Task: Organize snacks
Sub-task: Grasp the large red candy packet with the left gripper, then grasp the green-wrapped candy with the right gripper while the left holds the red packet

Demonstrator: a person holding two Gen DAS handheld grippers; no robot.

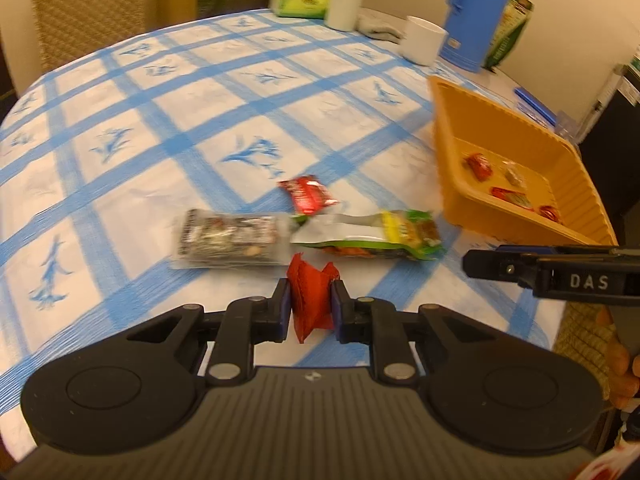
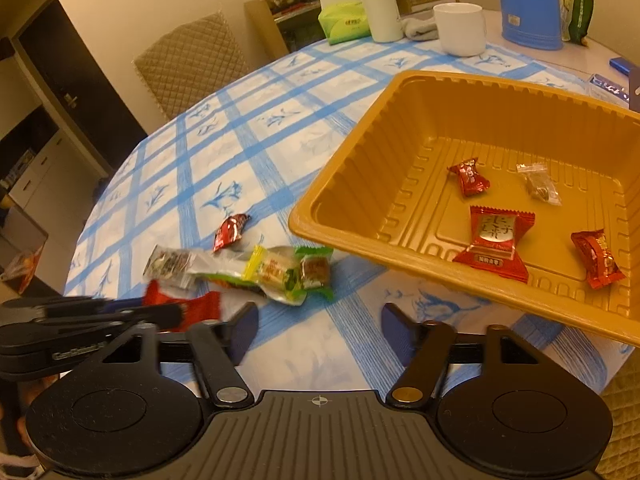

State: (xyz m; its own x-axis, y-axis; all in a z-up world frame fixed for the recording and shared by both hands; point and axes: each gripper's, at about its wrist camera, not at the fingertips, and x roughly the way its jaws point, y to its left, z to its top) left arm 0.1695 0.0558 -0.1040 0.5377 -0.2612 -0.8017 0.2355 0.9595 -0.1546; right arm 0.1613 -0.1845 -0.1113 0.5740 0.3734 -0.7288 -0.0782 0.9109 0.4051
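Checked tablecloth (image 1: 160, 92): left tongs (image 1: 311, 307) clamp red packet (image 1: 312, 300); right tongs (image 2: 316, 330) wide, empty.

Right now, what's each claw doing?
Left gripper shut on red snack. Right gripper open, empty. Tray holds four sweets. Three snacks remain on table.

White capital letters "DAS" stand on the black body of the right gripper (image 1: 476, 265), seen from the left wrist camera where it reaches in from the right side. The square red packet (image 2: 494, 242) lying in the orange tray (image 2: 352, 184) carries large gold Chinese characters on a pale central panel and a smaller line of characters beneath, too small to make out. Raised lettering on the side of the left gripper (image 2: 168, 314) and print on the green tissue pack (image 2: 344, 24) are too blurred to read.
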